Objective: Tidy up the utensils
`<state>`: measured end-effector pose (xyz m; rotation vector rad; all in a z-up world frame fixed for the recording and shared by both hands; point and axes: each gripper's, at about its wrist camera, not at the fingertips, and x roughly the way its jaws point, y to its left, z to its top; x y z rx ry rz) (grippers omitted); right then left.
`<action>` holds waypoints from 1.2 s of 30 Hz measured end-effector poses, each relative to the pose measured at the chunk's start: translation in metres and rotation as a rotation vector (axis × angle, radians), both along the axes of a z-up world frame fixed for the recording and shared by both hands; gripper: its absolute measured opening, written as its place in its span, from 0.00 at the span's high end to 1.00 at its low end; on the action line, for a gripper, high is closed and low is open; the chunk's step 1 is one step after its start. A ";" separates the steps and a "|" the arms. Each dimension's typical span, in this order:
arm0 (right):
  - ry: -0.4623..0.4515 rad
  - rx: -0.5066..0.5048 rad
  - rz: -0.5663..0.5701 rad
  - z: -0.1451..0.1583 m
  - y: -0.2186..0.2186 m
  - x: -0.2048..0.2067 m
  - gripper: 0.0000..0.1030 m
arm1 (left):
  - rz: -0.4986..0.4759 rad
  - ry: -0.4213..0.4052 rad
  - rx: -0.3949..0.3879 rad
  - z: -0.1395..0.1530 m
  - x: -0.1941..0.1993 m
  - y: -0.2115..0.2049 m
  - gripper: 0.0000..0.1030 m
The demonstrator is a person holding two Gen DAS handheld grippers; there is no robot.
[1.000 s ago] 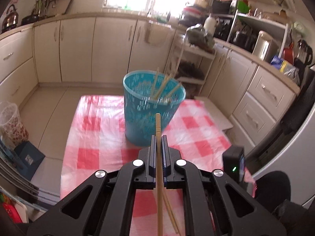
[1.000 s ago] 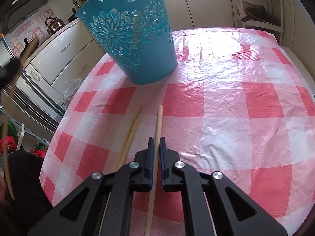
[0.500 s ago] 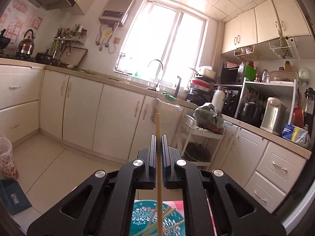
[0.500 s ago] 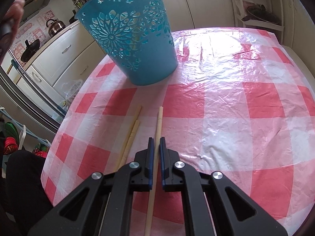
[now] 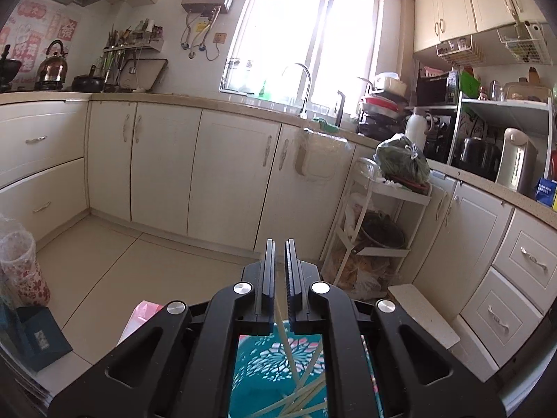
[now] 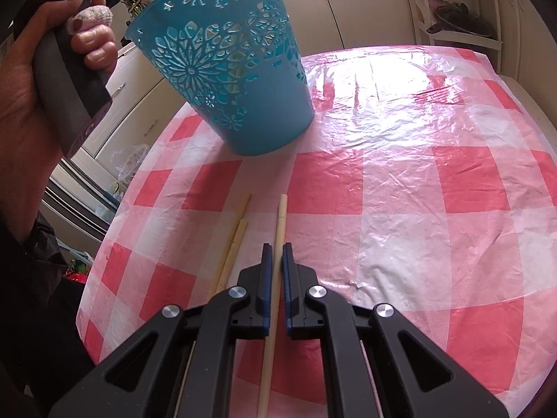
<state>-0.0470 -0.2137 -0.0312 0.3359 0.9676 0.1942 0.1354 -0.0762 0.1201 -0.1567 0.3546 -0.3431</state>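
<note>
My left gripper (image 5: 279,242) hovers over the teal cut-out basket (image 5: 275,365), pointing towards the kitchen cabinets. Only a thin slit shows between its jaws, with nothing at the tips. A pale chopstick (image 5: 285,341) slants down from under the fingers into the basket, among several others. In the right wrist view the basket (image 6: 243,87) stands at the far left of the checked tablecloth (image 6: 417,209). My right gripper (image 6: 275,247) is low over the cloth, shut on a chopstick (image 6: 281,212) that runs between its fingers. Two more chopsticks (image 6: 236,237) lie just left of it.
A hand (image 6: 52,69) grips the left gripper's handle at the upper left of the right wrist view, beside the basket. Cabinets, a sink counter and a white trolley (image 5: 383,226) stand beyond the table. The table's left edge lies close to the loose chopsticks.
The left gripper rose and swung forward over the basket. The chopstick that stuck out past its fingertips now hangs below into the basket. The right gripper kept still.
</note>
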 end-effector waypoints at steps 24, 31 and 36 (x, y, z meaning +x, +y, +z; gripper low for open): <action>-0.125 0.138 0.008 0.051 -0.007 -0.024 0.95 | 0.124 0.260 -0.038 -0.054 -0.107 0.147 0.34; -0.355 0.268 0.028 0.153 -0.011 -0.008 0.95 | 0.090 0.270 -0.048 -0.054 -0.105 0.138 0.34; -0.498 0.266 0.063 0.219 -0.006 0.023 0.96 | 0.095 0.281 -0.063 -0.056 -0.102 0.140 0.34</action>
